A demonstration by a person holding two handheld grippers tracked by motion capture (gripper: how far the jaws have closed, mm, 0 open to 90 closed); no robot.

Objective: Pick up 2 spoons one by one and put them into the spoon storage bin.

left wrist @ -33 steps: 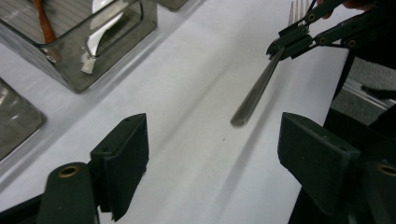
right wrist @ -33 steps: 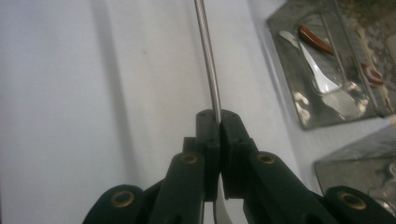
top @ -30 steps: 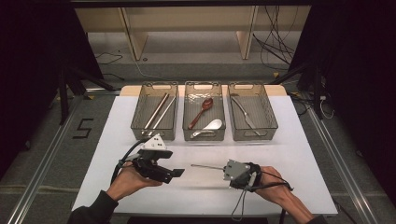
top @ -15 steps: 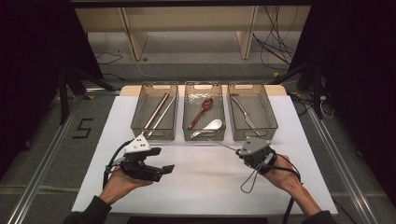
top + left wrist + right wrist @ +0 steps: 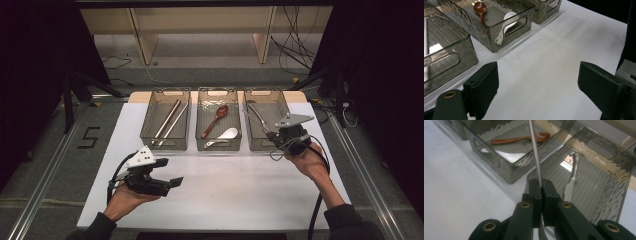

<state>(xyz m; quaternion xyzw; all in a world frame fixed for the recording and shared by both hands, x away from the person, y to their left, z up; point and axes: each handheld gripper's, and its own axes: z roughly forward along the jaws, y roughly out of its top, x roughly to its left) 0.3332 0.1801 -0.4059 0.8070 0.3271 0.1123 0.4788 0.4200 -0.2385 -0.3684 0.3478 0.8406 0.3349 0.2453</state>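
Observation:
My right gripper (image 5: 274,135) is shut on a thin metal utensil (image 5: 255,120), held above the near end of the right bin (image 5: 267,90). In the right gripper view the utensil's shaft (image 5: 534,152) rises straight from between the closed pads (image 5: 535,192), over the bin's rim. Another metal utensil (image 5: 572,180) lies inside that bin. My left gripper (image 5: 167,172) hovers low over the white table (image 5: 225,195) at the front left. Its jaws have just been opening; they stand wide apart (image 5: 539,85) with nothing between them.
Three smoky plastic bins stand in a row at the back. The left bin (image 5: 165,146) holds two metal rods (image 5: 170,120). The middle bin (image 5: 218,148) holds a brown wooden spoon (image 5: 218,116) and a white spoon (image 5: 226,135). Dark floor and cables surround the table.
My right gripper has risen and travelled from the front centre to the right bin, carrying the metal utensil. The left hand drifted slightly left and its jaws look wider.

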